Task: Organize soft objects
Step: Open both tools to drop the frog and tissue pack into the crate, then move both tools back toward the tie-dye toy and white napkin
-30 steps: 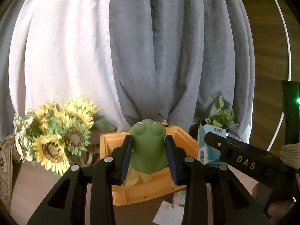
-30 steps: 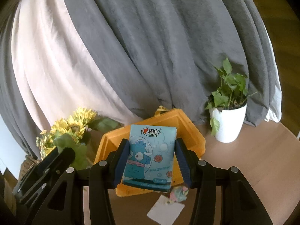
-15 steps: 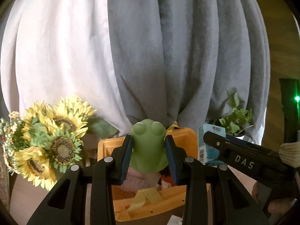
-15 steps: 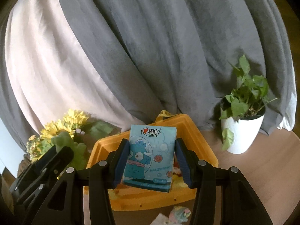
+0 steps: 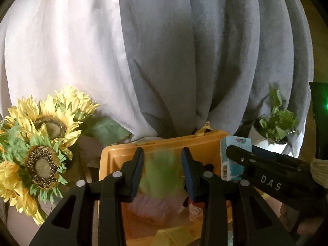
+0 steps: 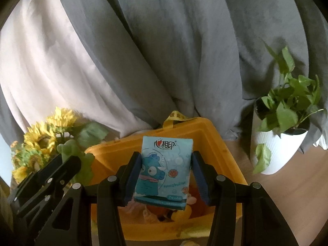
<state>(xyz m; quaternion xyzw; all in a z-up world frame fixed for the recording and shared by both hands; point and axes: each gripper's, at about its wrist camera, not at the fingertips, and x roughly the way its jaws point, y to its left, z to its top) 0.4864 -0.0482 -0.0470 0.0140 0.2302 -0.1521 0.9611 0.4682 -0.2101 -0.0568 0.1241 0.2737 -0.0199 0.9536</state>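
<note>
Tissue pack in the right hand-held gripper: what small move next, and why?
Probably open the right hand-held gripper and let the tissue pack drop. It hangs clamped over the open yellow bin, where other soft items already lie, and the left hand-held gripper has spread, its green frog toy blurred.

The right gripper (image 5: 272, 182) carries the white letters "DAS", and the tissue pack (image 6: 164, 172) shows "相印" with a small "OPEN".
</note>
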